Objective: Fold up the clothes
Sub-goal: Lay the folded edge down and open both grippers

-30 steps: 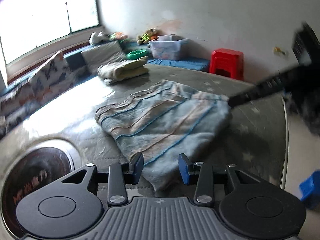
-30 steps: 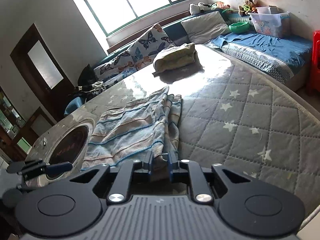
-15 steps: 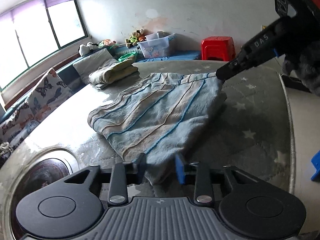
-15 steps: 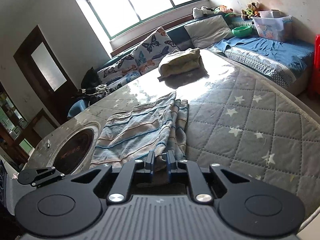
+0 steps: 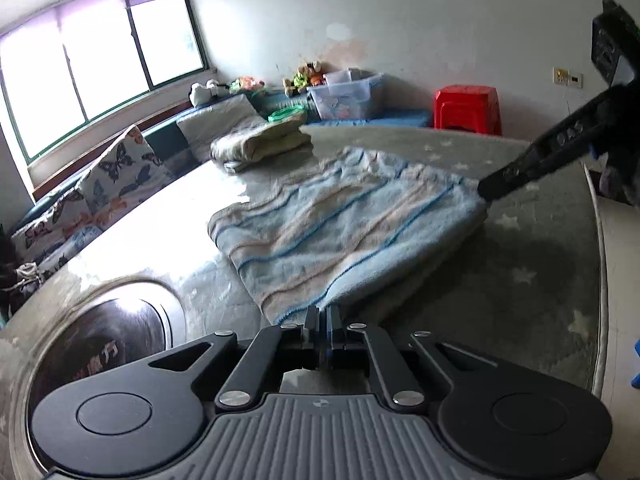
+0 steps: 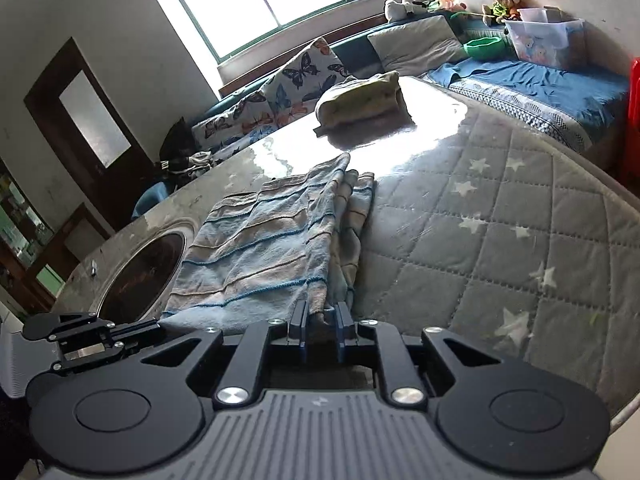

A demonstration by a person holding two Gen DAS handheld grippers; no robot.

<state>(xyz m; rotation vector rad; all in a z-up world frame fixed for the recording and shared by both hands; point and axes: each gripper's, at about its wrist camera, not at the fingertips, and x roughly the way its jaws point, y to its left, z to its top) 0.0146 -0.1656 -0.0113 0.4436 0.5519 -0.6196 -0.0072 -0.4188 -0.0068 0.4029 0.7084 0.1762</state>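
Note:
A blue and beige striped cloth (image 5: 340,232) (image 6: 264,256) lies folded over on the grey star-quilted mattress (image 5: 532,280) (image 6: 500,240). My left gripper (image 5: 323,318) is shut on the cloth's near corner, which runs straight into its closed jaws. In the right wrist view the left gripper (image 6: 158,323) shows at the lower left, at the cloth's edge. My right gripper (image 6: 322,320) has a bunched corner of the cloth between its pads, and its jaws are opening slightly. From the left wrist view the right gripper (image 5: 488,191) reaches in from the right to the cloth's far corner.
A folded yellow-green blanket (image 5: 260,142) (image 6: 360,100) sits farther back on the mattress. A dark round inset (image 5: 100,352) (image 6: 140,276) lies left of the cloth. Butterfly pillows (image 6: 304,72), a clear storage bin (image 5: 348,96) and a red stool (image 5: 468,108) stand beyond the mattress edge.
My left jaws have closed onto the cloth's near corner. The gap between my right jaws has widened a little with the cloth still in it. Neither hand has shifted much.

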